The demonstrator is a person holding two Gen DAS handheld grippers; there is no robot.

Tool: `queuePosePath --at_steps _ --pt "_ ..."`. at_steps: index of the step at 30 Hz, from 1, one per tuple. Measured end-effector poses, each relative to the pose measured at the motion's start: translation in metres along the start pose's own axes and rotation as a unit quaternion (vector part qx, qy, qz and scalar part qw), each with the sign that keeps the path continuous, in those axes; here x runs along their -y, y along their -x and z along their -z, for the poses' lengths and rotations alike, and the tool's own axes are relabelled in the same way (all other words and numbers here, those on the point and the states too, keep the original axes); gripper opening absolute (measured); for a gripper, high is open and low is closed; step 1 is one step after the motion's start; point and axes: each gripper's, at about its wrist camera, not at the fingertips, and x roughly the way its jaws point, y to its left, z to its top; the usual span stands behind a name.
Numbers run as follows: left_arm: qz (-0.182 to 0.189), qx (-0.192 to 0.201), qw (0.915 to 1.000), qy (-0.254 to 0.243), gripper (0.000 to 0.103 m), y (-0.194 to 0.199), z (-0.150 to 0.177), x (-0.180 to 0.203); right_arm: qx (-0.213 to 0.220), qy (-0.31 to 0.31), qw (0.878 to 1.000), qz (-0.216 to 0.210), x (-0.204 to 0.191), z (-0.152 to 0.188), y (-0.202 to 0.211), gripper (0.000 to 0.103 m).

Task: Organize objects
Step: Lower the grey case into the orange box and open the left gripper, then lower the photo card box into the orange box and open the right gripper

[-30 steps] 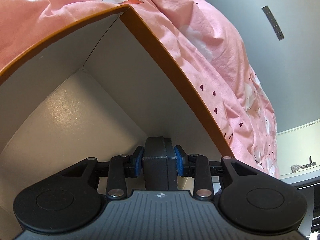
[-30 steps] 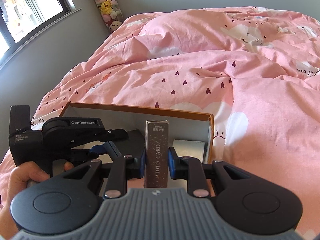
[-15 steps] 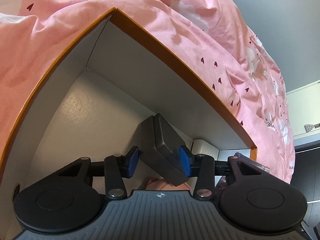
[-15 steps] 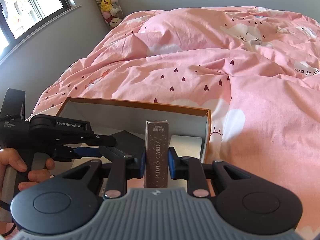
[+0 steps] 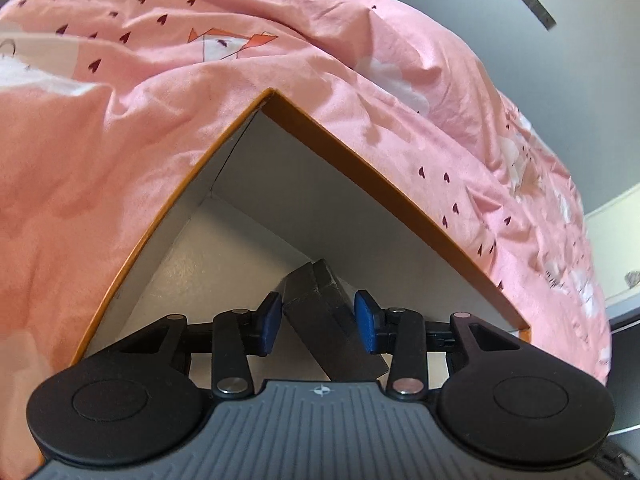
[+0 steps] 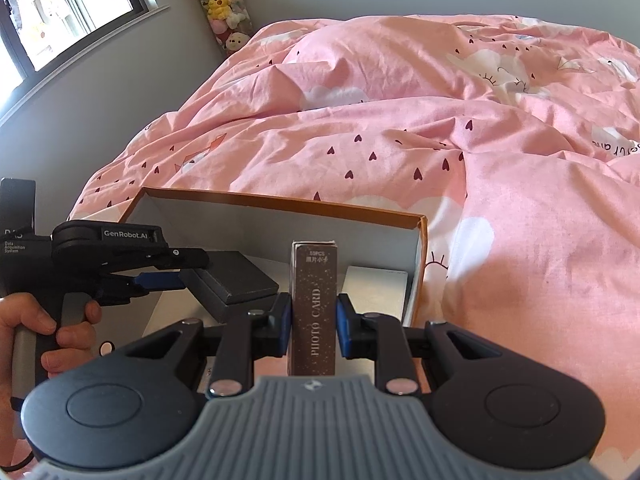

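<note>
An orange-rimmed cardboard box [image 5: 360, 160] [image 6: 280, 200] with white inner walls sits on the pink bedding. A black case [image 5: 328, 320] [image 6: 236, 276] lies slanted inside it, leaning toward the far wall. My left gripper [image 5: 318, 318] [image 6: 188, 270] straddles the case. Its jaws are closing, with small gaps still showing between the blue pads and the case. My right gripper [image 6: 312, 326] is shut on a brown "PHOTO CARD" box [image 6: 314, 304], held upright just over the near side of the cardboard box.
A flat white item [image 6: 376, 292] lies in the box's right corner. A hand [image 6: 44, 320] holds the left gripper's handle. The pink duvet [image 6: 440, 140] surrounds the box; a window [image 6: 60, 12] and plush toys [image 6: 224, 4] are at the back left.
The left jaws widened off the black case, which tipped from upright to slanted inside the box. The left gripper rose, drew back and rolled. The right gripper kept still with the card box.
</note>
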Motion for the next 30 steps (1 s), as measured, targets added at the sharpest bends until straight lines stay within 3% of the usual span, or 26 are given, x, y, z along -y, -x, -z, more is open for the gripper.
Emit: queuePosePath --at_steps 4,9,11,15,22,23,26,30 --pt "-0.074 -0.02 0.9941 -0.077 0.044 -0.002 0.007 0.013 -0.001 0.004 1.0 -0.005 -0.004 0.001 0.0 0.024" --pt "-0.078 -0.052 0.9889 -0.116 0.046 -0.008 0.017 0.014 -0.005 0.01 1.0 -0.008 -0.006 0.004 0.0 0.024" --pt "-0.087 -0.063 0.9811 -0.161 0.048 -0.009 0.021 0.019 -0.007 0.01 1.0 -0.009 -0.006 0.004 -0.001 0.024" --pt "-0.088 -0.092 0.9501 -0.285 0.059 -0.01 0.035 0.033 -0.007 0.011 1.0 -0.009 -0.006 0.003 0.0 0.024" --pt "-0.138 -0.133 0.861 -0.471 0.062 -0.02 0.059 0.052 -0.008 0.015 1.0 -0.01 -0.007 0.002 -0.002 0.024" --pt "-0.14 -0.136 0.8531 -0.484 0.062 -0.022 0.061 0.053 -0.009 0.015 1.0 -0.01 -0.007 0.002 -0.002 0.024" --pt "-0.138 -0.133 0.8405 -0.507 0.061 -0.027 0.064 0.056 -0.01 0.017 1.0 -0.009 -0.008 0.002 -0.003 0.024" --pt "-0.117 -0.128 0.8422 -0.51 0.038 -0.03 0.064 0.061 -0.012 0.018 1.0 -0.007 -0.008 0.002 -0.003 0.024"
